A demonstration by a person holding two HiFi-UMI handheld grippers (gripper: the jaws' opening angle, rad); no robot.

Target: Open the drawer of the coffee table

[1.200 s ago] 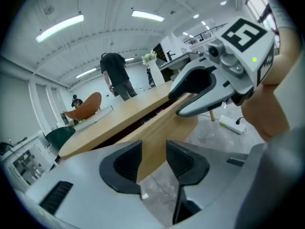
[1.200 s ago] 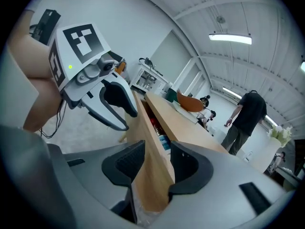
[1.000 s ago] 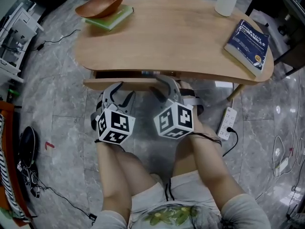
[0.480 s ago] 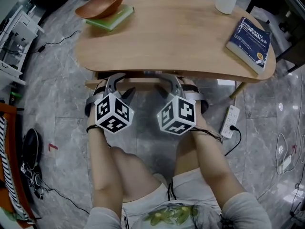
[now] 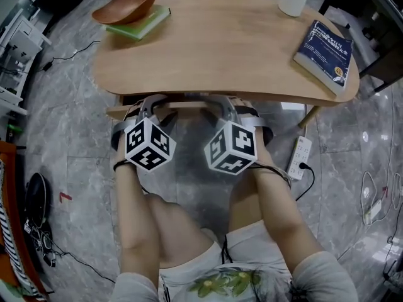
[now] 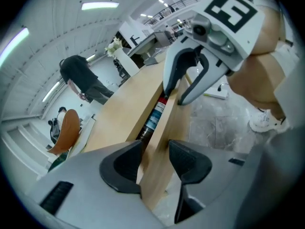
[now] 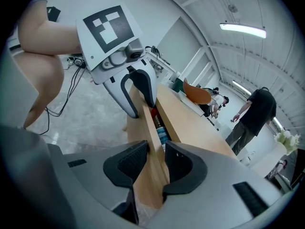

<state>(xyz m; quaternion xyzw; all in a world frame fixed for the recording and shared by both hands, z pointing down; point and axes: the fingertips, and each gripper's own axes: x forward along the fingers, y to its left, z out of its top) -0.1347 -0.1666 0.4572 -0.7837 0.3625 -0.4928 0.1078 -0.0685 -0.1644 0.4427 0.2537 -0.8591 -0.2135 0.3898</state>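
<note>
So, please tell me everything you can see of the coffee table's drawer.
The drawer is pale wood like the table top and sits just under its near edge, pulled out only a little. Through the narrow gap, labelled cans or bottles lie inside. No handle shows. The left claw and right claw each straddle its thin front panel; both have just been closing, pads on its two faces.

Overhead — two close views, shared drawer [image 6: 156, 142]
</note>
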